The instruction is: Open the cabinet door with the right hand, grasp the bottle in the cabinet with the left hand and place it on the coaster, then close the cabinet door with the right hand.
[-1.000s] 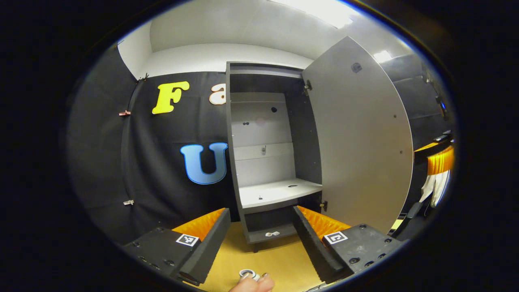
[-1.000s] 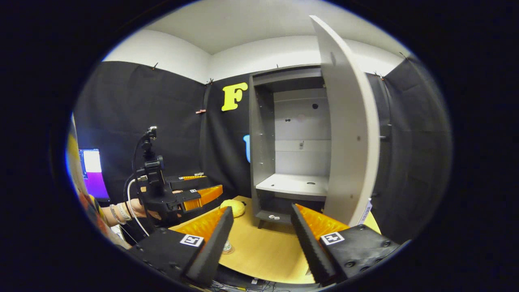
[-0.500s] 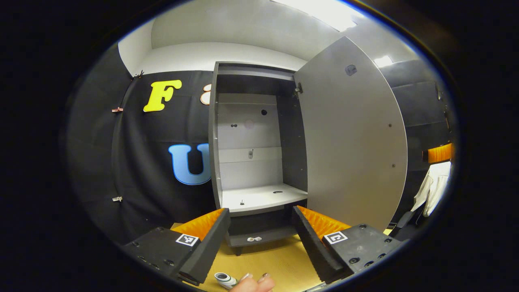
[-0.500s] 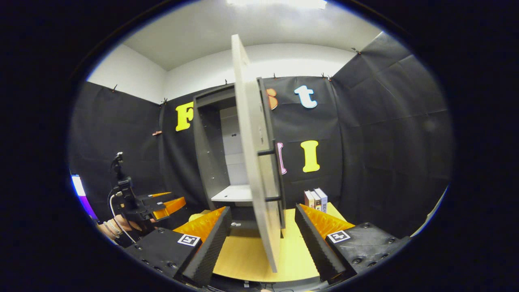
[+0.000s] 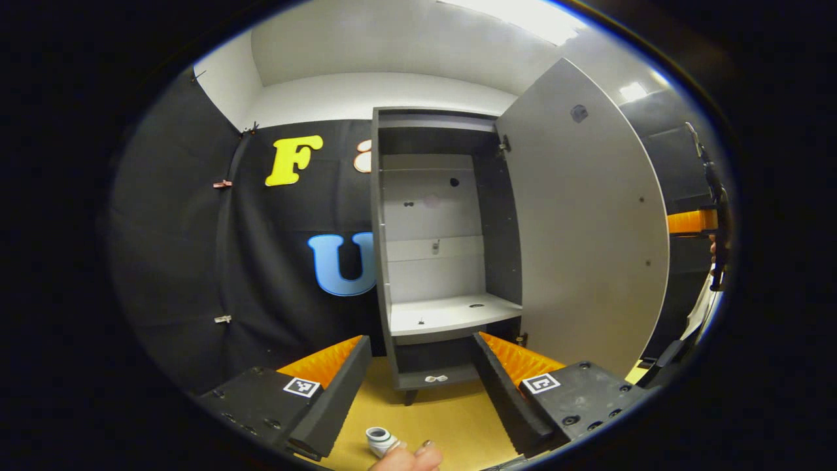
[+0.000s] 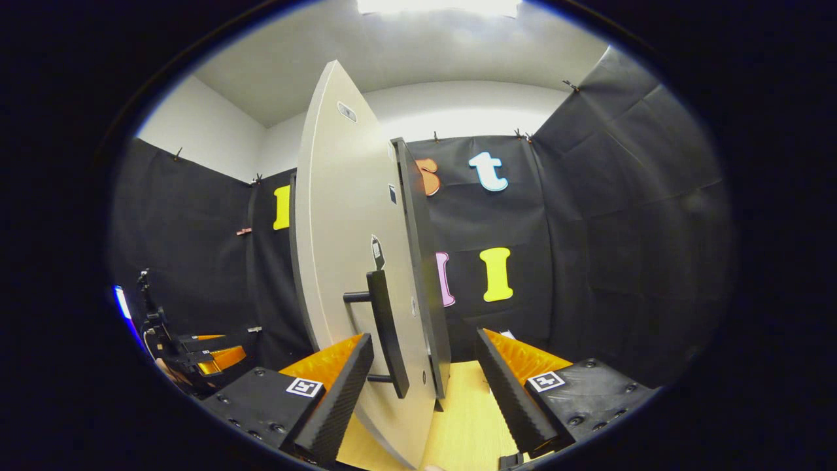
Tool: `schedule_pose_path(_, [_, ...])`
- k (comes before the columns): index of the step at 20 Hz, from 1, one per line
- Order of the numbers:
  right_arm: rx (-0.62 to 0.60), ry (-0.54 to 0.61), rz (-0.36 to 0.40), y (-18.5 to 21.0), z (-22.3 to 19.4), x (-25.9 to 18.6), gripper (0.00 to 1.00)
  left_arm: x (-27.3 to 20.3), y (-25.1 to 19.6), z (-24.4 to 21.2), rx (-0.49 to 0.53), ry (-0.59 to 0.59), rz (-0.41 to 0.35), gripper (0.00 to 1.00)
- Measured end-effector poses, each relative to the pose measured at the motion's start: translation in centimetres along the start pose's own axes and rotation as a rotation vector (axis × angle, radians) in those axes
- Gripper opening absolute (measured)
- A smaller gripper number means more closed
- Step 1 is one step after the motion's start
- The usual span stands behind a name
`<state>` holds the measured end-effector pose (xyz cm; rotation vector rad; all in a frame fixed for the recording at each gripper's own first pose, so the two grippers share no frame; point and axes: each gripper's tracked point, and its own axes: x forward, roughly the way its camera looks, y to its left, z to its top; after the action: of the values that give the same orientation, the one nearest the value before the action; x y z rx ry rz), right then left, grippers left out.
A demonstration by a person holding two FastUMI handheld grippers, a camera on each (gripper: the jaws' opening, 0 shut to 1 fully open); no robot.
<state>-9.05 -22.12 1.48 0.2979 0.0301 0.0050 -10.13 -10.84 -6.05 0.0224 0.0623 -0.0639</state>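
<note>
The grey cabinet (image 5: 431,216) stands with its door (image 5: 582,229) swung wide to the right; its white shelf (image 5: 444,313) is bare. A small white bottle (image 5: 378,439) stands on the wooden table (image 5: 451,418) below my left gripper (image 5: 422,337), which is open and holds nothing; a fingertip (image 5: 409,458) shows beside the bottle. In the right gripper view I face the door's outer side (image 6: 340,216). Its dark bar handle (image 6: 386,333) lies between the fingers of my open right gripper (image 6: 422,337), close to the left finger (image 6: 337,392), untouched as far as I can tell.
The right gripper (image 5: 693,222) shows beyond the door's edge at the far right of the left gripper view. The left gripper (image 6: 203,350) shows at the lower left of the right gripper view. Black cloth walls close in behind and to the right of the cabinet.
My right gripper has swung round the door's edge to its outer face, and the handle now sits between its fingers. The left gripper view has shifted only slightly; the bottle stays low in it.
</note>
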Motion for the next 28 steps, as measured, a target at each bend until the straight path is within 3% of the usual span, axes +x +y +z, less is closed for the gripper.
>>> schedule_pose_path(6, [-0.025,-0.007,0.014,0.3,0.2,0.6,0.97,0.1,2.3,0.0,-0.019,0.011,0.06,0.99])
schedule_pose_path(13, [-0.079,-0.021,-0.015,3.6,-0.2,0.5,0.98,1.6,3.9,-1.2,-0.031,0.023,0.018,0.96])
schedule_pose_path(15, [-0.072,-0.011,-0.017,5.3,-0.6,0.9,0.97,2.2,4.8,-1.4,-0.039,0.025,0.0,0.99])
schedule_pose_path(23, [-0.064,0.012,0.016,15.3,-3.3,3.7,0.98,3.8,12.1,-2.6,-0.033,0.032,-0.035,0.96])
schedule_pose_path(28, [-0.044,0.028,0.069,21.8,-5.9,6.7,0.98,4.1,17.2,-2.8,-0.004,0.031,-0.042,0.96])
